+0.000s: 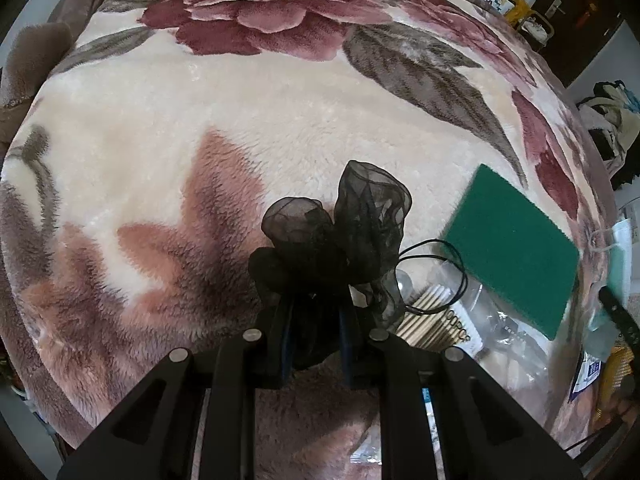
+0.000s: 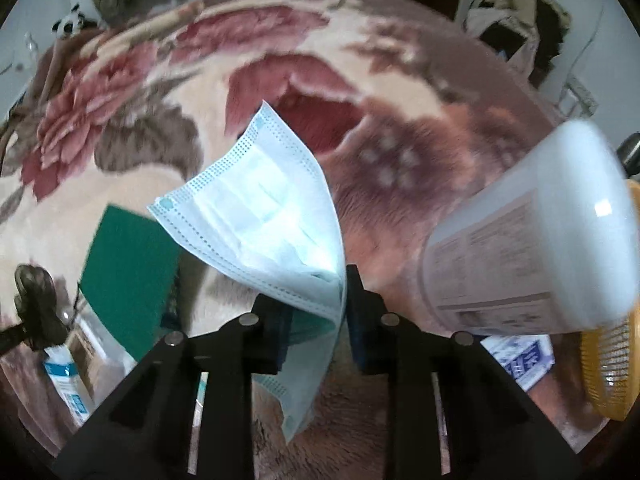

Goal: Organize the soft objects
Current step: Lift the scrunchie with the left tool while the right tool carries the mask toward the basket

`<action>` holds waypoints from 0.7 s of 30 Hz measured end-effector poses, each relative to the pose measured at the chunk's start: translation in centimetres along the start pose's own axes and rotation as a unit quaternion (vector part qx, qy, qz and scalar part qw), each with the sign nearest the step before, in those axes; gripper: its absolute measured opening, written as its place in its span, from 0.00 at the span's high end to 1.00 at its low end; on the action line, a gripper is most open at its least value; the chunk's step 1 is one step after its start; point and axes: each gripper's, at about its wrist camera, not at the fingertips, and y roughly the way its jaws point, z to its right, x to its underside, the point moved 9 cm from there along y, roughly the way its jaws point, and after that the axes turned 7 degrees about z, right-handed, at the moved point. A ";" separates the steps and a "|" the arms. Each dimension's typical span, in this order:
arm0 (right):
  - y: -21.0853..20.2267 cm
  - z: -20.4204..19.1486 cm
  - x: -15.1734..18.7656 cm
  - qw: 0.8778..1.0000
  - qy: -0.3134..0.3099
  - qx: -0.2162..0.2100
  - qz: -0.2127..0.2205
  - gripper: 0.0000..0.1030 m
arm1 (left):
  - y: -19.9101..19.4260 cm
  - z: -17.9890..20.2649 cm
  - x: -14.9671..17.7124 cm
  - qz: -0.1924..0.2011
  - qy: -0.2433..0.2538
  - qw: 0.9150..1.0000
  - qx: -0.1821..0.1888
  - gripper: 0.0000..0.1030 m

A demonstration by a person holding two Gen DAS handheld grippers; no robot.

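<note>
My left gripper (image 1: 316, 320) is shut on a black sheer fabric bow (image 1: 340, 236) and holds it over the floral blanket (image 1: 200, 120). A green scouring pad (image 1: 516, 252) lies to its right; it also shows in the right wrist view (image 2: 128, 272). My right gripper (image 2: 316, 312) holds a light blue face mask (image 2: 264, 216), which stands up between the fingers and hangs down below them. The black bow shows at the left edge of the right wrist view (image 2: 36, 304).
A white plastic bottle (image 2: 532, 236) with a printed label lies at the right, next to a yellow mesh basket (image 2: 612, 360). A clear bag of cotton swabs (image 1: 436, 320) and other packets (image 2: 68, 376) lie near the green pad. Clothes and a dark door (image 1: 576, 12) stand beyond the bed.
</note>
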 end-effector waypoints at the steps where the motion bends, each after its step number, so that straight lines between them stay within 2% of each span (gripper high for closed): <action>1: -0.7 0.2 -0.4 1.000 0.003 0.004 0.011 0.76 | -0.2 0.1 0.0 0.002 0.001 1.000 0.001 0.83; 5: -2.0 -1.2 -0.5 0.999 -0.004 -0.035 0.003 0.76 | -1.1 0.5 0.1 0.007 0.006 1.000 0.002 0.83; 11: -3.2 -6.5 1.9 0.994 -0.057 -0.095 -0.023 0.76 | -2.7 0.4 0.3 0.018 0.010 1.000 -0.001 0.83; 21: -4.9 -10.6 3.4 0.988 -0.088 -0.125 -0.026 0.76 | -5.5 -0.2 0.3 0.035 0.010 0.999 0.002 0.83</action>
